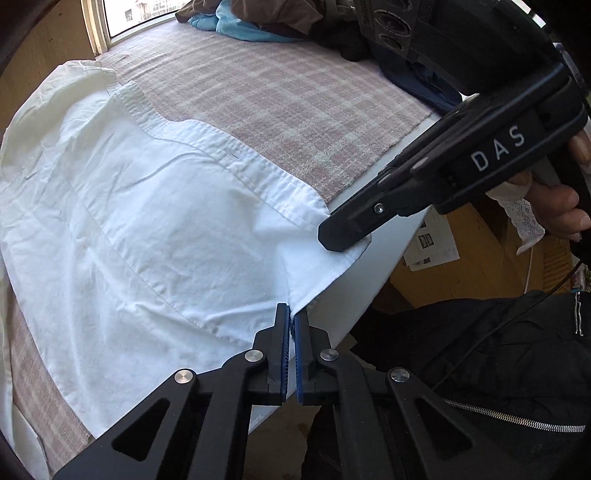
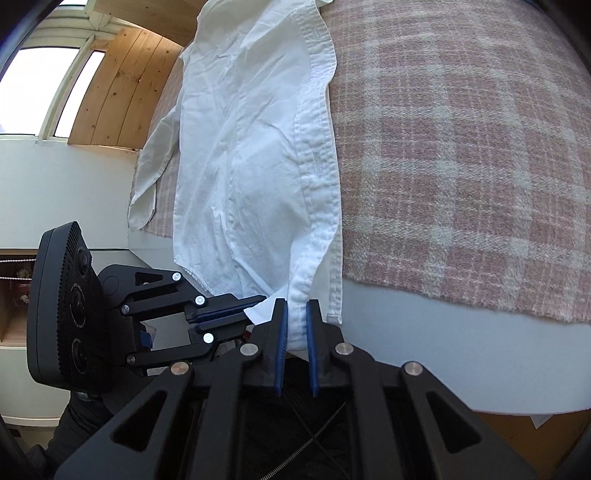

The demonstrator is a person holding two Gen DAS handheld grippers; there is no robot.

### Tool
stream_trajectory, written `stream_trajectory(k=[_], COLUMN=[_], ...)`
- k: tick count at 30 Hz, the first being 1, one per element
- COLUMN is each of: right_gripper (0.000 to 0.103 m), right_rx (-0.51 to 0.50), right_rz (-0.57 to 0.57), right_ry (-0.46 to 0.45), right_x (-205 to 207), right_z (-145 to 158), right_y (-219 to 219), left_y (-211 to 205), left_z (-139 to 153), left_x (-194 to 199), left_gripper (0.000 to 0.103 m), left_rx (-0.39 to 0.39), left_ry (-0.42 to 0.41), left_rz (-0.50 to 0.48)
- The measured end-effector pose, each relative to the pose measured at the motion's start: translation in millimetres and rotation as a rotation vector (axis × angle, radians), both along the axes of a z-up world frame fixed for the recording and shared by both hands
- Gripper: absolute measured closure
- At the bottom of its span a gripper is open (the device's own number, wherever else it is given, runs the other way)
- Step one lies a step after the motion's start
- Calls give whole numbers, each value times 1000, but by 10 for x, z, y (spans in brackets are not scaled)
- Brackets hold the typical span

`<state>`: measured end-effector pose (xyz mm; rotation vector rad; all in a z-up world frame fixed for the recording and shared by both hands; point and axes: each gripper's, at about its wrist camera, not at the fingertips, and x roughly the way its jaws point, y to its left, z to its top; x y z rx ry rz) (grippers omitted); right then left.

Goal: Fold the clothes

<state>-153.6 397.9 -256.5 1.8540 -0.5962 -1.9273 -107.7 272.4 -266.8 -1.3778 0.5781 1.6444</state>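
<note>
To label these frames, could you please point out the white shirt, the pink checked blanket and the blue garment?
white shirt (image 1: 147, 221), left wrist view, its spread body.
pink checked blanket (image 2: 461, 147), right wrist view, bare weave.
blue garment (image 1: 236, 26), left wrist view, a fold.

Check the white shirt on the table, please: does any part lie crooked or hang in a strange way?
Yes. The white shirt lies wrinkled on the checked blanket, and its hem hangs past the table edge. One sleeve trails loose off the blanket's far side. Both the left gripper and the right gripper pinch the hem.
</note>
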Motion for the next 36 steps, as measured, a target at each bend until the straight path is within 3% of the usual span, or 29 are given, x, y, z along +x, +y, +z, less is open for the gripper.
stream_trajectory(k=[4,6,7,9,12,13,17,19,22,23,25,27,28,31,33,36], right_gripper=[93,93,93,93,93,92,87,87,87,87,87,87,88,90,90,88], right_rx=[37,47,53,40,87,109,167,159,147,144,171,212,224,273,265,210], right_rz=[52,55,51,41,77,86,91,60,59,58,66,87,96,183,167,114], right_ry=[-25,-32,-34,-41,-41,-26,57,137,198,218,200,165,144,148,91,151], right_x=[15,19,16,-3,-5,6,29,-51,-265,-338,-522,-606,-620,-448,-380,-505], right_z=[-138,-173,-185,-202,-167,-98,219,390,382,375,204,25,-60,-33,13,330], right_y=[-193,-205,-198,-160,-159,-152,-106,-122,-322,-390,-560,-653,-679,-609,-422,-165], left_y=[-160,-345,-463,-750,-1073,-1179,-1462,-1485,-1355,-1253,-1062,-975,-1015,-1174,-1258,-1192], left_z=[38,168,202,157,-28,-90,-117,-24,169,150,41,-133,-127,-152,-160,-8], left_x=[85,-22,-117,-335,-426,-454,-469,-474,-563,-604,-681,-734,-721,-716,-725,-716], left_gripper=[98,92,83,83,83,87,88,88,87,84,84,85,88,89,89,89], left_rx=[-4,46,60,60,-28,-58,-67,-30,101,104,68,-45,-34,-55,-56,-10], left_ry=[-16,-3,8,-15,5,12,-30,-30,-14,-7,16,38,75,63,37,41], left_rz=[-33,30,84,198,281,308,376,387,398,391,370,367,359,382,405,422])
